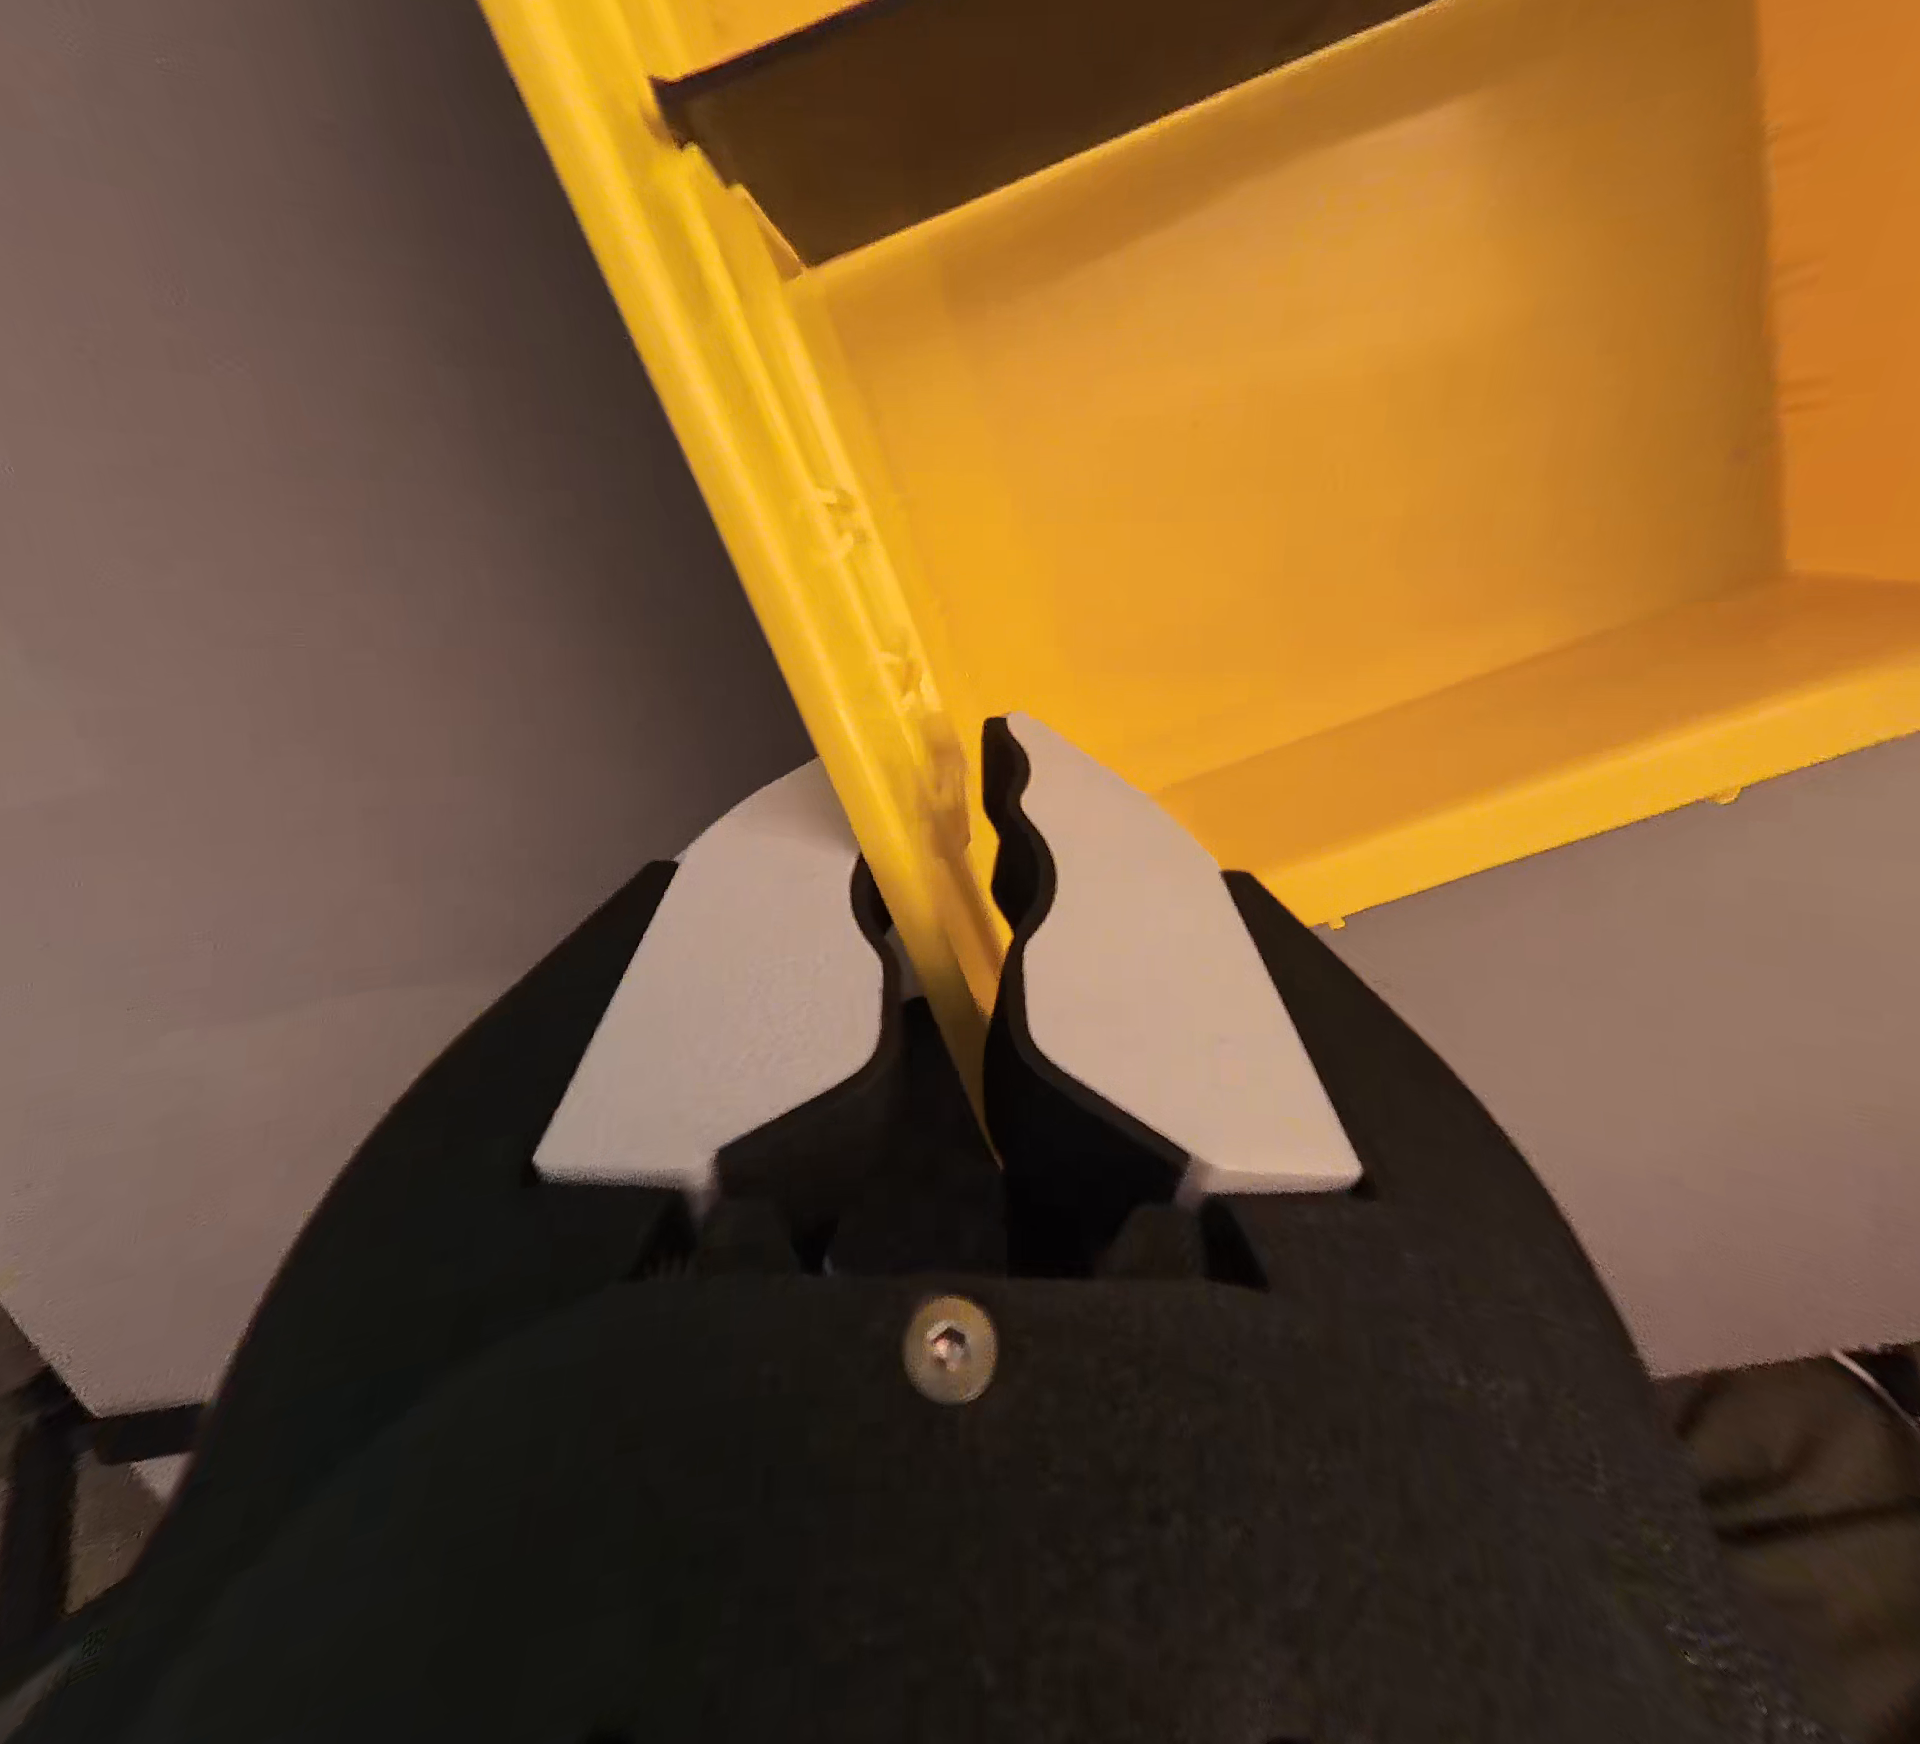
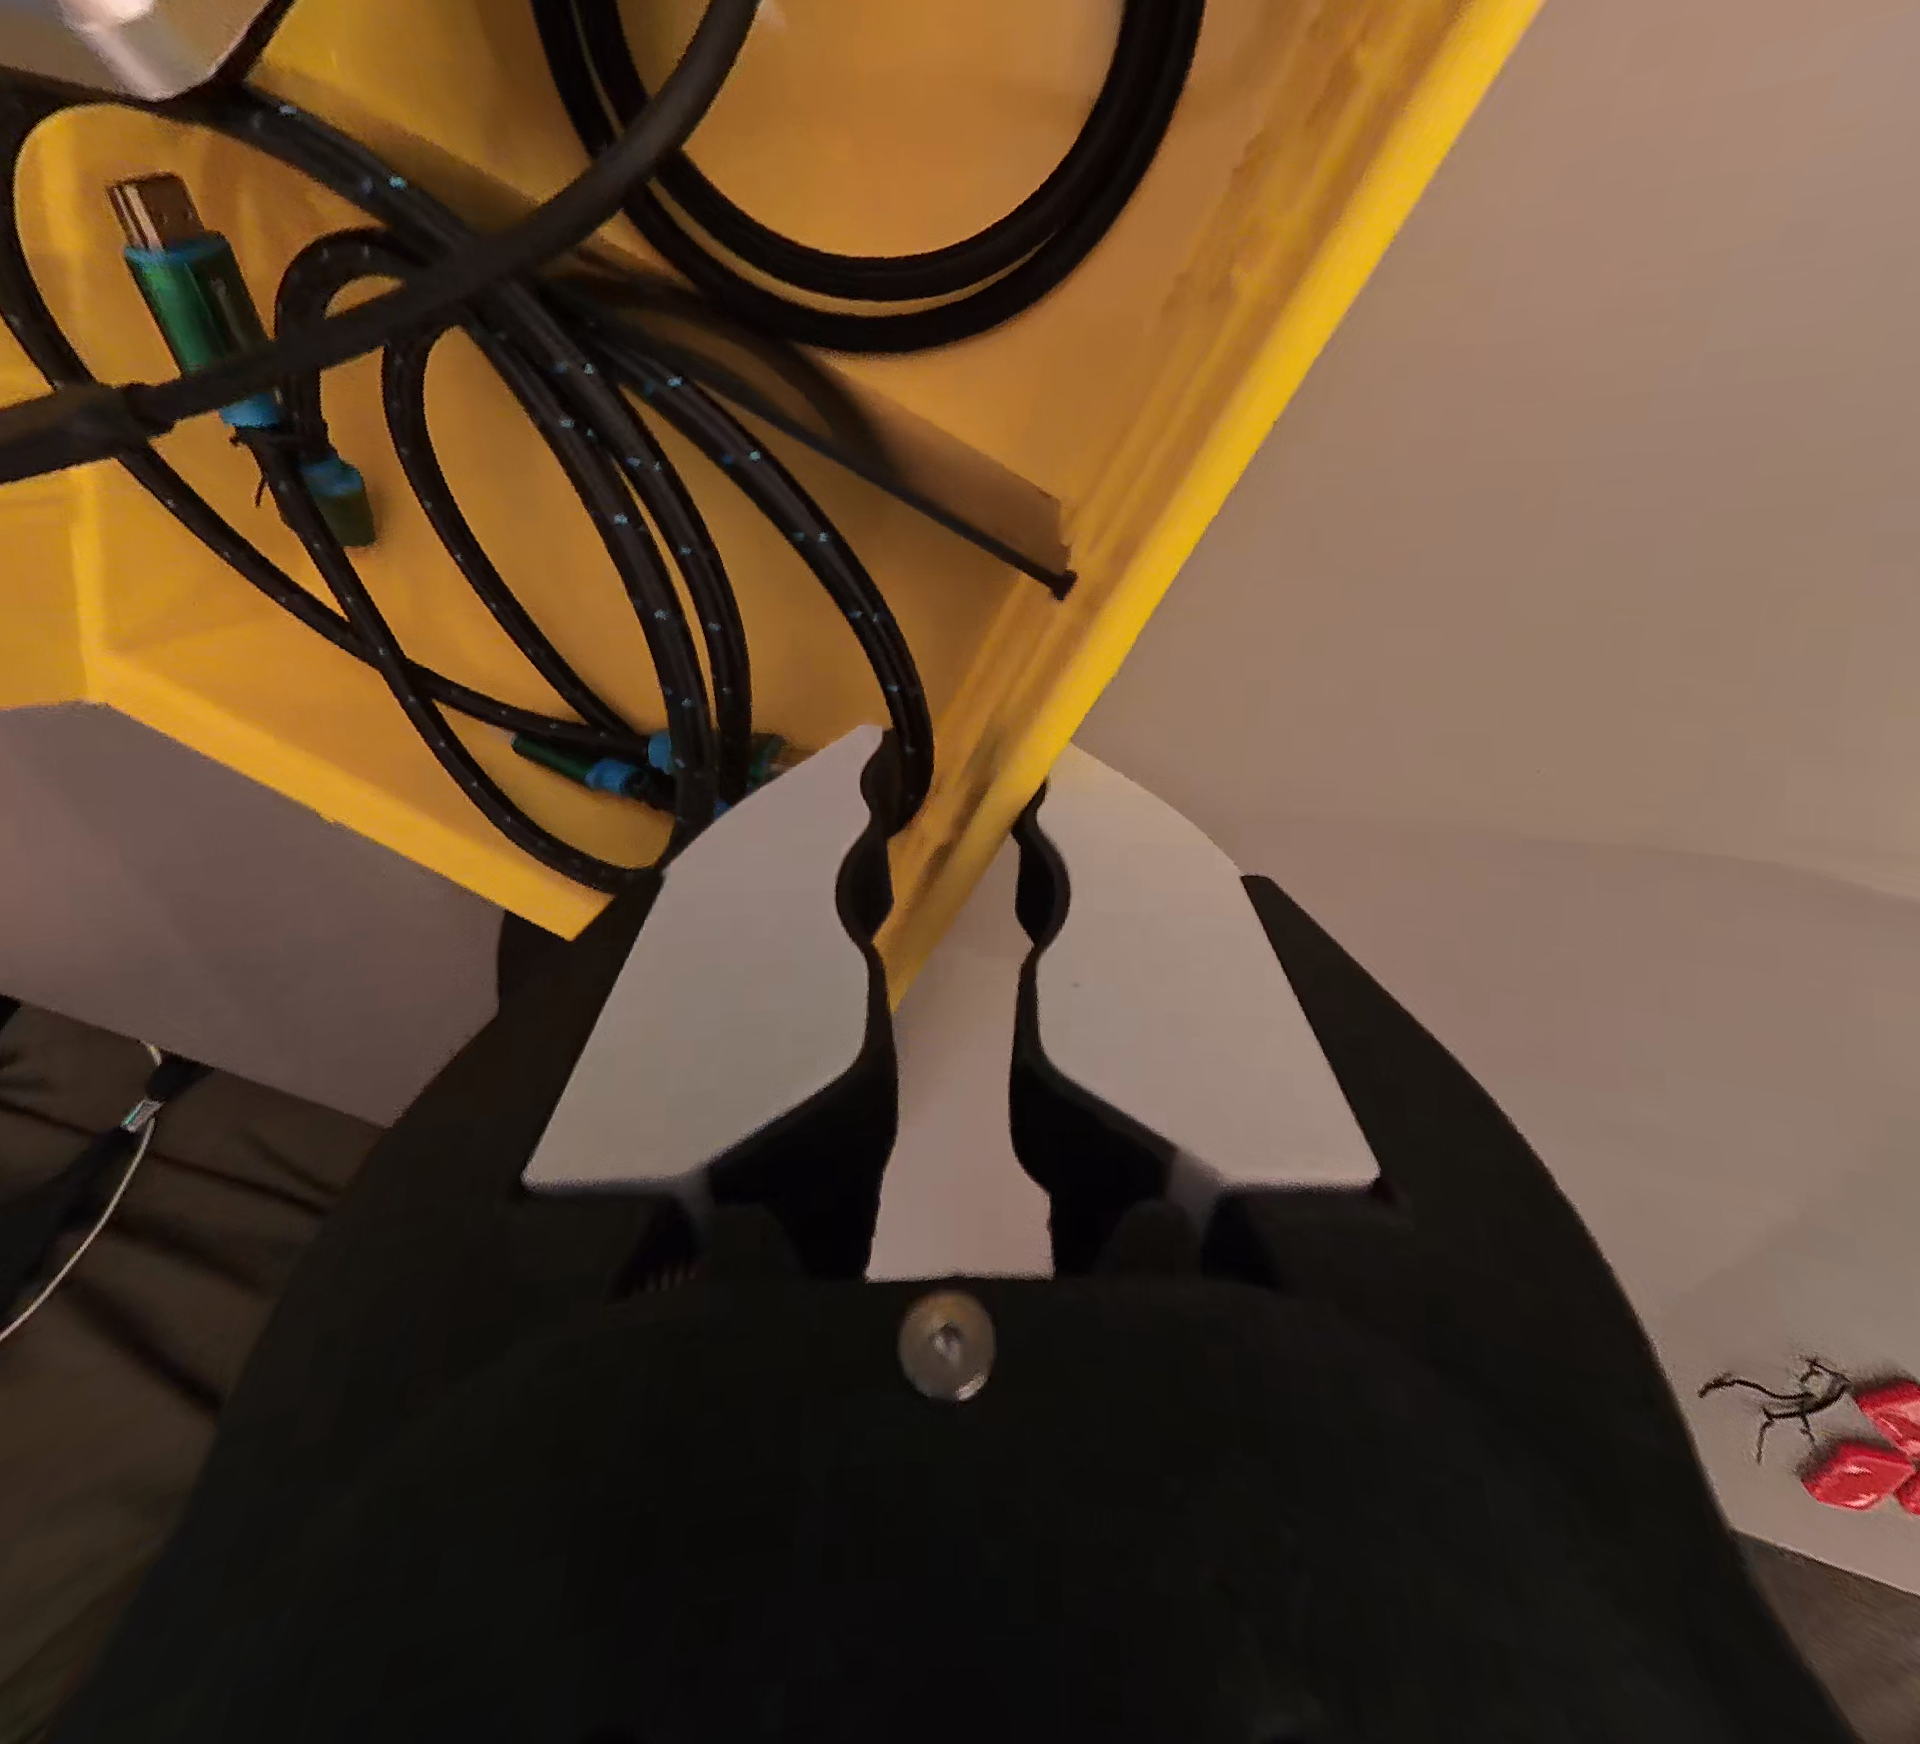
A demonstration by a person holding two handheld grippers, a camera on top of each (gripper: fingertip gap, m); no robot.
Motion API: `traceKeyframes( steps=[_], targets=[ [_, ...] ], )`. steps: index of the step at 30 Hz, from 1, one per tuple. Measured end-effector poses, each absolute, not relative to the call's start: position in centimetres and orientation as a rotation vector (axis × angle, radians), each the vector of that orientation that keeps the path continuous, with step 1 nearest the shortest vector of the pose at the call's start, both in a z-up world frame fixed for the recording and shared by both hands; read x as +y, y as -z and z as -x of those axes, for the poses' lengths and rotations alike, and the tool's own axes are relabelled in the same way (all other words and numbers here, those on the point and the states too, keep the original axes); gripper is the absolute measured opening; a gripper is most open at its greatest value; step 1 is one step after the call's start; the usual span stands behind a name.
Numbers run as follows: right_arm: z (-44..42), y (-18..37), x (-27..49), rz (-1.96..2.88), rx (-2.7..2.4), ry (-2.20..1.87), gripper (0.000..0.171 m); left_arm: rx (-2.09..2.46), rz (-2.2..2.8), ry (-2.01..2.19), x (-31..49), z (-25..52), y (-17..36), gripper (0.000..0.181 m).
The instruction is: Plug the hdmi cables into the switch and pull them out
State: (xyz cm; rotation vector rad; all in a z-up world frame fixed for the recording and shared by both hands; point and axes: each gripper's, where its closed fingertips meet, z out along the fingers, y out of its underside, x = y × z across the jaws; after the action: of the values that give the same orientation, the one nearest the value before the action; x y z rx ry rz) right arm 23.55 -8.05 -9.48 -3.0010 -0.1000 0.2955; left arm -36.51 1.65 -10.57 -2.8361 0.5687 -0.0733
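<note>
The left claw (image 1: 940,847) is clenched on the side wall of a yellow tray (image 1: 1299,489), the rim pinched between its two fingers. The compartments ahead of it look bare, split by a dark divider (image 1: 1039,42). The right claw (image 2: 961,821) straddles the opposite rim of the same tray, but pale surface (image 2: 1558,447) shows between its fingers below the rim, so it looks released or only loosely closed — not a firm grip. Just ahead and to the left of the right claw, the hdmi cables (image 2: 623,468) lie coiled in the tray, black braid with blue flecks and blue-green plugs (image 2: 182,281), none inserted in anything. A thicker black cable (image 2: 914,219) loops beyond them. No switch is identifiable in either view. By my judgement the task proper has not begun — the tray is only being handled, and both plugging and pulling remain.
</note>
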Motion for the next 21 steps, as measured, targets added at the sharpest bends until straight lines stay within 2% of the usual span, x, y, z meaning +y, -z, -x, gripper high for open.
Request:
traceKeyframes(
  steps=[1,12,21],
  targets=[
    [-23.1,9.5,-8.0,3.016,-0.118,-0.284,0.021,0.606,2.845,0.078,1.4,35.8,10.6,0.012],
    [-16.6,9.4,-5.3,3.01,-0.414,-0.188,0.026,0.951,2.874,0.009,-0.9,31.1,10.9,0.023],
    [-12.9,9.3,-3.6,2.97,-0.539,-0.107,0.03,0.981,2.877,0.055,-1.4,30.4,10.5,0.024]
  ],
)
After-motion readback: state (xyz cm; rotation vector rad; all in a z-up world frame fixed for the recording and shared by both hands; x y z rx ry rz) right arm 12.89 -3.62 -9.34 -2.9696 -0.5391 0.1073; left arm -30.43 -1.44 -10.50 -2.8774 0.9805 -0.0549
